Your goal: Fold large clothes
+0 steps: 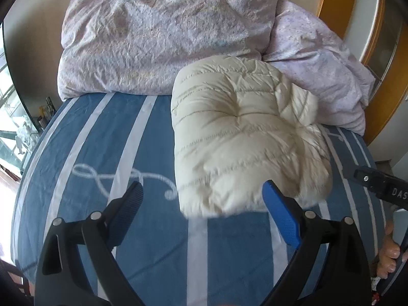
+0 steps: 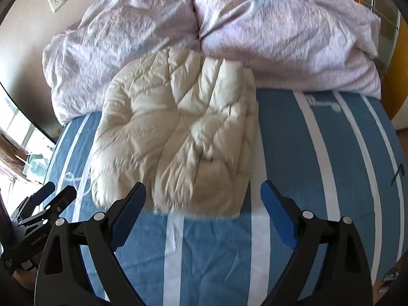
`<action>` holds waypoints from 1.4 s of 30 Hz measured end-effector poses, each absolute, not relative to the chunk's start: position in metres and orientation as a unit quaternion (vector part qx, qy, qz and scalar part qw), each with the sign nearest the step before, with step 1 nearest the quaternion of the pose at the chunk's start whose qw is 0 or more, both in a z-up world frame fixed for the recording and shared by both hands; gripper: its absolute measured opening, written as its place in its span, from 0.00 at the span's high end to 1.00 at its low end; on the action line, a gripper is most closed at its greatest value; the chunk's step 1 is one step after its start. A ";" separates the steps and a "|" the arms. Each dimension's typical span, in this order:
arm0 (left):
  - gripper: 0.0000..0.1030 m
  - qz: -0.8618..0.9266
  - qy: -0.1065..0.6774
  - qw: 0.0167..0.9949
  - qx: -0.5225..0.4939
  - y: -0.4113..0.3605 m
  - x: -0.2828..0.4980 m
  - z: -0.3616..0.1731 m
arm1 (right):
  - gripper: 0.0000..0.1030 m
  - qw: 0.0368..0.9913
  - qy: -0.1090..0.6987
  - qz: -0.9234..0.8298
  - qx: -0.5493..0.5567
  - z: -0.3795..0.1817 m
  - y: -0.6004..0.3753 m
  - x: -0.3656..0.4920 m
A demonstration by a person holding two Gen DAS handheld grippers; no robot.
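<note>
A cream quilted puffer jacket lies folded into a thick rectangular bundle on the blue bed sheet with white stripes. In the right wrist view the same jacket fills the middle of the bed. My left gripper hovers above the sheet just in front of the bundle's near edge, open, with nothing between its blue pads. My right gripper also hangs open above the jacket's near edge and holds nothing. The left gripper shows at the lower left of the right wrist view.
A crumpled pale lilac duvet is heaped along the head of the bed against the wall, with a second heap beside it. The striped sheet is bare to the right of the jacket. A hand grips the other tool's handle.
</note>
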State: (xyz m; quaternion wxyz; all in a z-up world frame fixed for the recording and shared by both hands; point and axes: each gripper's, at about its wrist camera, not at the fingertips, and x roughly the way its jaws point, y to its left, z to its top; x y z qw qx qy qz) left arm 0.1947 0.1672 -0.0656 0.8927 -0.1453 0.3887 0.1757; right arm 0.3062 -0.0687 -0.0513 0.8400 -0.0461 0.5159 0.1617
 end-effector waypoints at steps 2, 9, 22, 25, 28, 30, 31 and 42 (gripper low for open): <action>0.08 0.174 0.386 0.894 -0.150 0.161 0.182 -0.061 | 0.10 0.842 0.512 0.165 -0.048 -0.045 -0.070 0.294; 0.08 0.168 0.383 0.892 -0.174 0.147 0.150 -0.049 | 0.10 0.837 0.512 0.181 -0.063 -0.035 -0.074 0.252; 0.08 0.151 0.385 0.894 -0.173 0.117 0.117 -0.042 | 0.10 0.833 0.520 0.187 -0.039 -0.029 -0.098 0.209; 0.08 0.144 0.387 0.894 -0.172 0.111 0.113 -0.044 | 0.10 0.833 0.520 0.187 -0.034 -0.029 -0.101 0.204; 0.07 0.140 0.387 0.895 -0.170 0.106 0.110 -0.045 | 0.10 0.832 0.521 0.189 -0.029 -0.031 -0.102 0.199; 0.07 0.137 0.388 0.895 -0.169 0.104 0.108 -0.045 | 0.10 0.832 0.521 0.190 -0.027 -0.031 -0.103 0.196; 0.08 0.136 0.389 0.896 -0.169 0.104 0.108 -0.046 | 0.10 0.832 0.520 0.190 -0.026 -0.031 -0.103 0.195; 0.08 0.133 0.386 0.896 -0.174 0.101 0.101 -0.046 | 0.10 0.830 0.522 0.195 -0.017 -0.033 -0.105 0.190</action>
